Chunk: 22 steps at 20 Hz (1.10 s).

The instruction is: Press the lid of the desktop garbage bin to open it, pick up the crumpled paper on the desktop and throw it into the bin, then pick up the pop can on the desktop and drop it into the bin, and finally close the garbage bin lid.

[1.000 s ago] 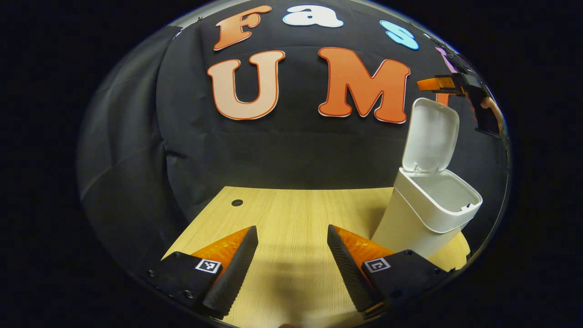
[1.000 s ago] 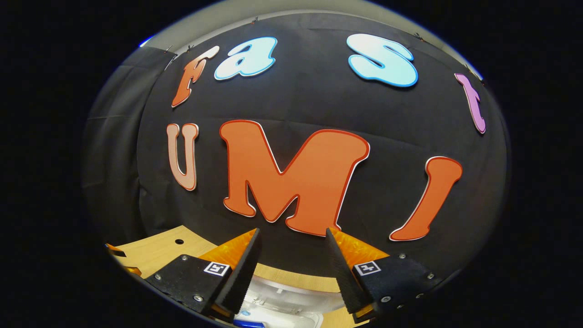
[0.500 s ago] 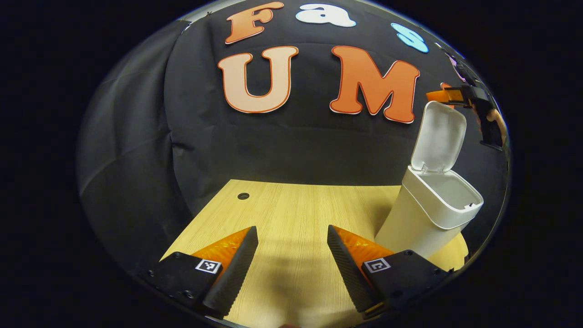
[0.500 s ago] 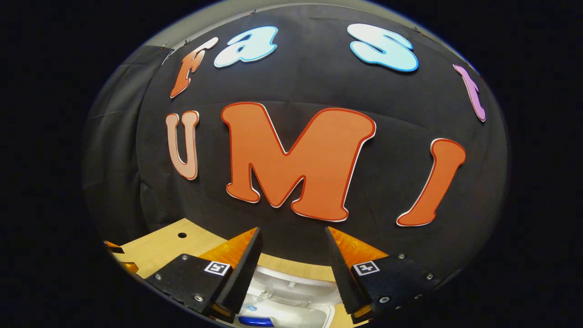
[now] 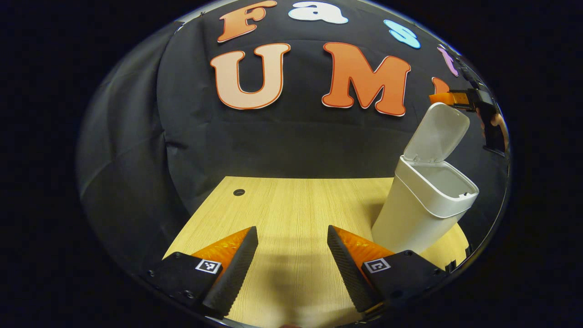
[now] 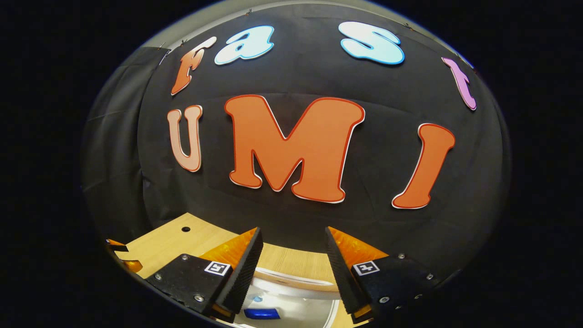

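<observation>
The white bin [image 5: 419, 214] stands on the wooden table [image 5: 282, 205] at the right of the left gripper view. Its lid [image 5: 437, 132] is raised and leans forward over the mouth. My right gripper [image 5: 442, 98] sits at the lid's top edge, held by a hand [image 5: 497, 122]. In its own view the right gripper [image 6: 292, 230] is open with nothing between the fingers. White parts of the bin [image 6: 296, 291] lie just below it, and a small blue thing [image 6: 260, 313] shows there. My left gripper [image 5: 291, 229] hovers open and empty over the table.
A small round hole [image 5: 238, 192] marks the table's far left corner area. The black cloth wall rises right behind the table. The left gripper's tips [image 6: 119, 248] show at the left edge of the right gripper view.
The lid has tipped from nearly upright to leaning forward over the opening, with the right gripper following its top edge down. The left gripper has barely shifted.
</observation>
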Available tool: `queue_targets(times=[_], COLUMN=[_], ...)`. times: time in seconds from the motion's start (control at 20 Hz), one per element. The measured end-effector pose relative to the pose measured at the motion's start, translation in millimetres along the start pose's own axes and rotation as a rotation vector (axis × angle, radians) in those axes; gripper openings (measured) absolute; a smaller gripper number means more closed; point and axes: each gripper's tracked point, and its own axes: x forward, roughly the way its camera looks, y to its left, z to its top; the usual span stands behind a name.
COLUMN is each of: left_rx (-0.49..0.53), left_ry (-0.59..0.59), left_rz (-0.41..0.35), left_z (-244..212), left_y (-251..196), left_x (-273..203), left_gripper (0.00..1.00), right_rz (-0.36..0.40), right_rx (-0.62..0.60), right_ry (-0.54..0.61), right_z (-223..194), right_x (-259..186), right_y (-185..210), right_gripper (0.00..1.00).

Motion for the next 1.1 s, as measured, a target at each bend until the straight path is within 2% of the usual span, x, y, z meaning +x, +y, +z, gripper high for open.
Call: queue_targets(times=[0.55,1.1], left_rx=[0.047,0.034], left_ry=[0.023,0.057], left_rz=[-0.052,-0.067], left_z=[-6,-23], left_y=[-19,-21], left_x=[1,-1], left_gripper=[0.98,0.98], right_rz=[-0.002,0.009], right_rx=[0.040,0.056], right_ry=[0.099,0.216], right_z=[-55,-115], right_x=[-22,-45], right_y=[4,20], right_gripper=[0.83,0.83])
